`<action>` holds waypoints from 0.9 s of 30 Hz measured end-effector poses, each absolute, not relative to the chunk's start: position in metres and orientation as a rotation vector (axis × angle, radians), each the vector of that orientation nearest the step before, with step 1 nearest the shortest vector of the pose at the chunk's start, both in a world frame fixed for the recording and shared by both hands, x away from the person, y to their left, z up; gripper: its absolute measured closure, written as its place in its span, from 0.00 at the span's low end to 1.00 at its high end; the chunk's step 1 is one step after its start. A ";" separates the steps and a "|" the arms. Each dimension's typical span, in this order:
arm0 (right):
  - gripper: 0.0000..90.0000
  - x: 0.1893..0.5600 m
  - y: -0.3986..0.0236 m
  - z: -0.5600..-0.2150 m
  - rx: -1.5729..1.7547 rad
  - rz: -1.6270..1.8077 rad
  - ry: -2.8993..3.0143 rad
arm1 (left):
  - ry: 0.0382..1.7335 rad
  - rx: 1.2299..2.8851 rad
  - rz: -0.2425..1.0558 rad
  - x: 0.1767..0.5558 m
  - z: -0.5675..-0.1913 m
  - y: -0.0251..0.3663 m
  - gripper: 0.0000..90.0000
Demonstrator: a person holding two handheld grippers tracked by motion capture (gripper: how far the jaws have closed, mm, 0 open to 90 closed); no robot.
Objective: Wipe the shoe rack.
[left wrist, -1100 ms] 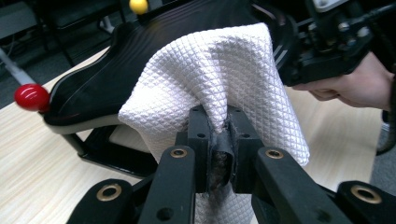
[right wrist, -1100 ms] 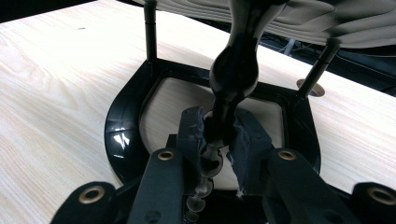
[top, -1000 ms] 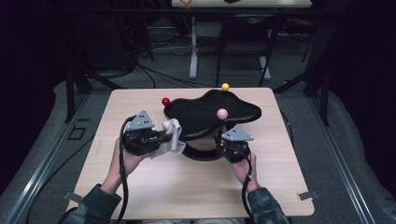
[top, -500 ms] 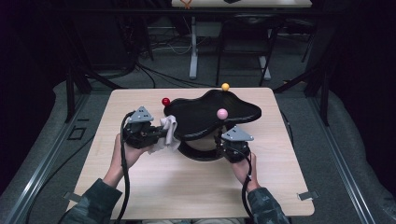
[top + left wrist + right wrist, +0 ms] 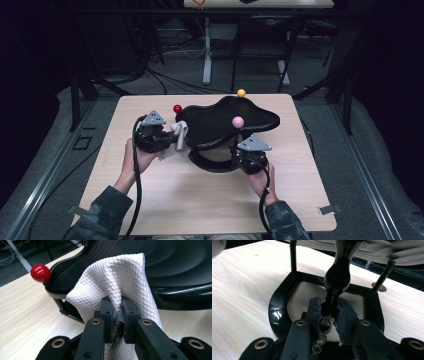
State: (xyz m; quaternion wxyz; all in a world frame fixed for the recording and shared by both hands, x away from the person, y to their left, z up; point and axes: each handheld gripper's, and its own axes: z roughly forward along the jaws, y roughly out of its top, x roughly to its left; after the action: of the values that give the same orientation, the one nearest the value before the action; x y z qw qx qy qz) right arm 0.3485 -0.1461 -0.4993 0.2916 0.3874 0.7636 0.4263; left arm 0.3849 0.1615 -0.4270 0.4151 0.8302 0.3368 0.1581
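On the pale wood-grain tabletop (image 5: pixel 165 200) stands a glossy black stand with a wavy, blob-shaped tray top (image 5: pixel 225 122) raised on thin black posts above a black open-frame base (image 5: pixel 210 164). Three small balls sit on its upper edge: a shiny red ball (image 5: pixel 177 108) at the near-left corner, a yellow ball (image 5: pixel 241 92) at the far edge and a pink ball (image 5: pixel 238 121) on the top surface. The left tool (image 5: pixel 176 142), held in the person's left hand (image 5: pixel 136 157), is clamped tight on a white waffle-textured cloth (image 5: pixel 179 134); in the left gripper view the cloth (image 5: pixel 117 282) is pinched between the two black jaws and bunches upward, its folded top pressed against the rim of the black tray (image 5: pixel 175 267), with the red ball (image 5: pixel 40 273) just to its left on the same rim. The right tool (image 5: pixel 239 156), held in the person's right hand (image 5: pixel 260 180), reaches in under the tray from the near side; in the right gripper view its jaws are closed narrowly on a glossy black bulbous central stem (image 5: pixel 337 277) that rises from the base frame (image 5: pixel 279 305) to the underside of the tray. Two thin posts (image 5: pixel 292 256) stand at the frame's far corners. Both cables trail back along the forearms toward the near edge of the tabletop
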 end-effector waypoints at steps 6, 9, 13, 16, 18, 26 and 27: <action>0.83 0.348 -0.146 -0.500 1.024 1.134 2.036 | 0.891 2.078 0.393 0.399 -0.435 0.162 0.91; 0.83 0.348 -0.146 -0.500 1.023 1.129 2.029 | 0.917 2.075 0.395 0.407 -0.440 0.163 0.91; 0.83 0.348 -0.146 -0.500 1.025 1.131 2.028 | 0.950 2.083 0.425 0.418 -0.447 0.164 0.91; 0.83 0.348 -0.146 -0.500 1.025 1.130 2.028 | 0.971 2.084 0.440 0.425 -0.451 0.165 0.91; 0.83 0.348 -0.146 -0.500 1.025 1.131 2.029 | 0.986 2.084 0.446 0.430 -0.454 0.166 0.90; 0.83 0.348 -0.146 -0.500 1.026 1.131 2.029 | 1.051 2.078 0.467 0.446 -0.466 0.173 0.90; 0.83 0.348 -0.146 -0.500 1.026 1.130 2.028 | 1.058 2.079 0.463 0.448 -0.467 0.174 0.90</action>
State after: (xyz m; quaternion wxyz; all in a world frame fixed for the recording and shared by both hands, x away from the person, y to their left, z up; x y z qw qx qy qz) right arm 0.3484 -0.1459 -0.4999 0.2969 0.3860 0.7630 0.4251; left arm 0.4480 0.1739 -0.4670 0.3723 0.8114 0.4129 0.1806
